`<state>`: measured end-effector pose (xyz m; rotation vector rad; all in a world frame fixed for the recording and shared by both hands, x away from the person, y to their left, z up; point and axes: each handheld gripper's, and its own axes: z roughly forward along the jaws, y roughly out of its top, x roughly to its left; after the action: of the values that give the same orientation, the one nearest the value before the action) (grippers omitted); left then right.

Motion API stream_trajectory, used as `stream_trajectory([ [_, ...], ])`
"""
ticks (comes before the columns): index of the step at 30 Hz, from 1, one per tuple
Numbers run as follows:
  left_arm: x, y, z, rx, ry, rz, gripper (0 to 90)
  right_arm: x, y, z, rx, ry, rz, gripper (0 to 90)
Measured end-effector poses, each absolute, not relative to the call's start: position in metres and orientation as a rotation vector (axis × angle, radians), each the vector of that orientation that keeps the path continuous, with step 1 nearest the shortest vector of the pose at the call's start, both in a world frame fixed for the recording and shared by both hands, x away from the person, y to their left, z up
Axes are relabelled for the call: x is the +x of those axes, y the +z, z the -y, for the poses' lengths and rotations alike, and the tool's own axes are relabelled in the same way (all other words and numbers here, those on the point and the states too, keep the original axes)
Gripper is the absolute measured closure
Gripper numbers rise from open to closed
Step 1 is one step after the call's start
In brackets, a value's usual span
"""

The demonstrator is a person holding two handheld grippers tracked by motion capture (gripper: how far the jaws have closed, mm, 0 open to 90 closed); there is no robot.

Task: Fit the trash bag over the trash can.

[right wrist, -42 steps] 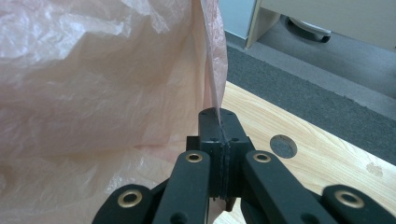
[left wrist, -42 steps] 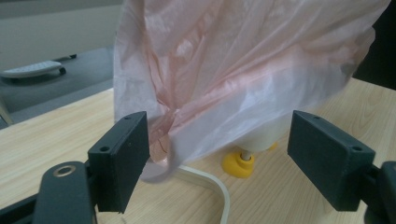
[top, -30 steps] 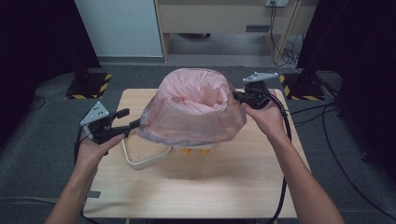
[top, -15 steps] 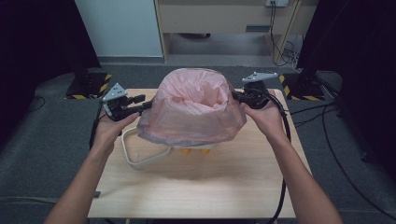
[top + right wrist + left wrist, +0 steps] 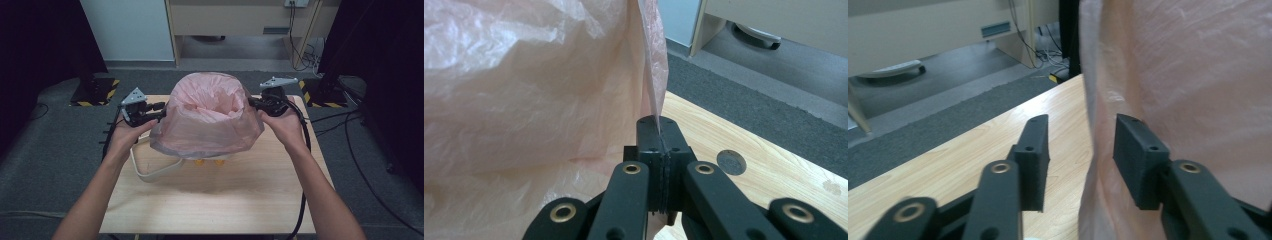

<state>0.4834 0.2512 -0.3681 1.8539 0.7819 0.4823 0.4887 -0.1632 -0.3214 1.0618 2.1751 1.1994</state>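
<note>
A light wooden table (image 5: 240,200) stands on grey carpet (image 5: 45,165). At twelve o'clock a pale cabinet (image 5: 235,17) lines the far wall beside a white panel (image 5: 125,27); cables (image 5: 300,47) hang at one o'clock. Yellow-black striped bases (image 5: 95,91) sit at ten and two o'clock.

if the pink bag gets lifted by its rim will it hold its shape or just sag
Probably sag: the pink bag is thin, crinkled film, folding where the right hand-held gripper pinches it. Likely very light. Its edge between the left hand-held gripper jaws looks smooth, perhaps slippery.
</note>
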Motion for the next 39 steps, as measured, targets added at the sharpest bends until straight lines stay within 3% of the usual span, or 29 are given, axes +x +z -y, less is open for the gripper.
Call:
stream_trajectory([
  [3, 0.488, -0.37, -0.249, 1.845, 0.46, -0.776, 71.3, 0.491, -0.321, 0.163, 1.061, 1.232, -2.169, 86.9],
  [8, 0.489, -0.37, -0.249, 1.843, 0.449, -0.774, 80.3, 0.492, -0.317, 0.159, 1.039, 1.246, -2.154, 77.4],
  [14, 0.489, -0.368, -0.253, 1.808, 0.443, -0.814, 89.2, 0.498, -0.312, 0.156, 1.04, 1.218, -2.166, 90.0],
  [22, 0.5, -0.373, -0.257, 1.803, 0.444, -0.923, 90.0, 0.51, -0.318, 0.162, 1.115, 1.155, -2.184, 90.0],
  [39, 0.512, -0.386, -0.258, 1.864, 0.427, -0.974, 90.0, 0.524, -0.354, 0.181, 1.252, 1.109, -2.268, 90.0],
])
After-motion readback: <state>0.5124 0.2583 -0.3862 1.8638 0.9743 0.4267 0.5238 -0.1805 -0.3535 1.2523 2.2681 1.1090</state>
